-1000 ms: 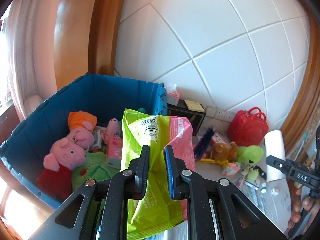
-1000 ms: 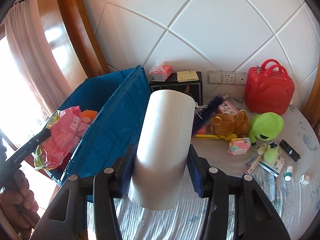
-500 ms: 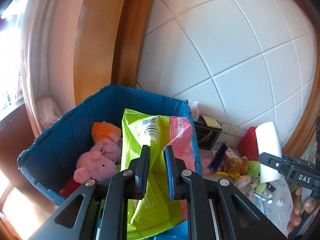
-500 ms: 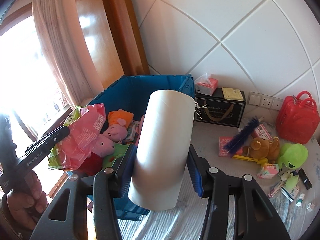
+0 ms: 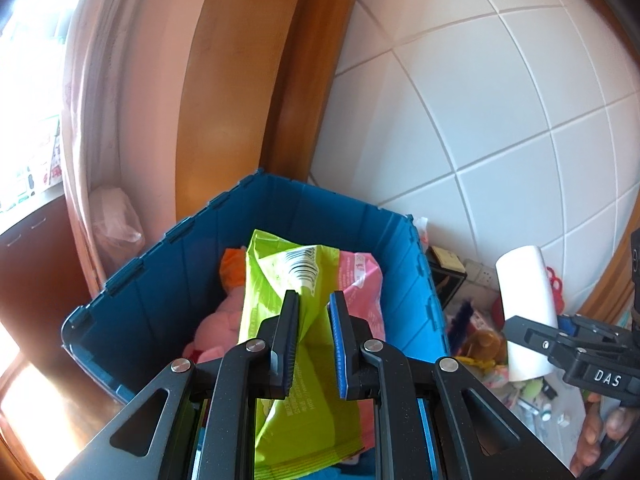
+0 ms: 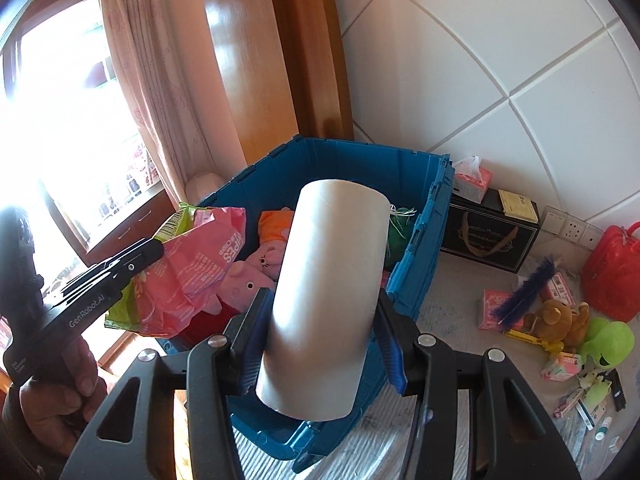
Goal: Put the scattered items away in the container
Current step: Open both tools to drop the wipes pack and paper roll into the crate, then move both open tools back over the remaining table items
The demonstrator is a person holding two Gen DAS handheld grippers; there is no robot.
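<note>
My left gripper (image 5: 314, 300) is shut on a green and pink wipes pack (image 5: 292, 280), which hangs over the open blue crate (image 5: 352, 216). From the right wrist view the same pack (image 6: 192, 276) hangs over the crate's (image 6: 424, 240) left side. My right gripper (image 6: 318, 300) is shut on a white paper roll (image 6: 328, 292), held above the crate's near right corner. The roll (image 5: 524, 304) also shows at the right of the left wrist view. Pink pig plush toys (image 6: 248, 276) and an orange plush (image 6: 274, 226) lie in the crate.
On the patterned cloth right of the crate lie a red toy case (image 6: 612, 272), a brown teddy (image 6: 556, 320), a green plush (image 6: 610, 340), a blue brush (image 6: 524, 296) and small boxes. A black box (image 6: 488, 236) with a tissue pack (image 6: 472, 180) stands against the tiled wall. Curtain and window at left.
Both grippers have swung left toward the crate with their loads. The wipes pack now hangs over the crate's inside, and the roll has come from the cloth side to above the crate's corner.
</note>
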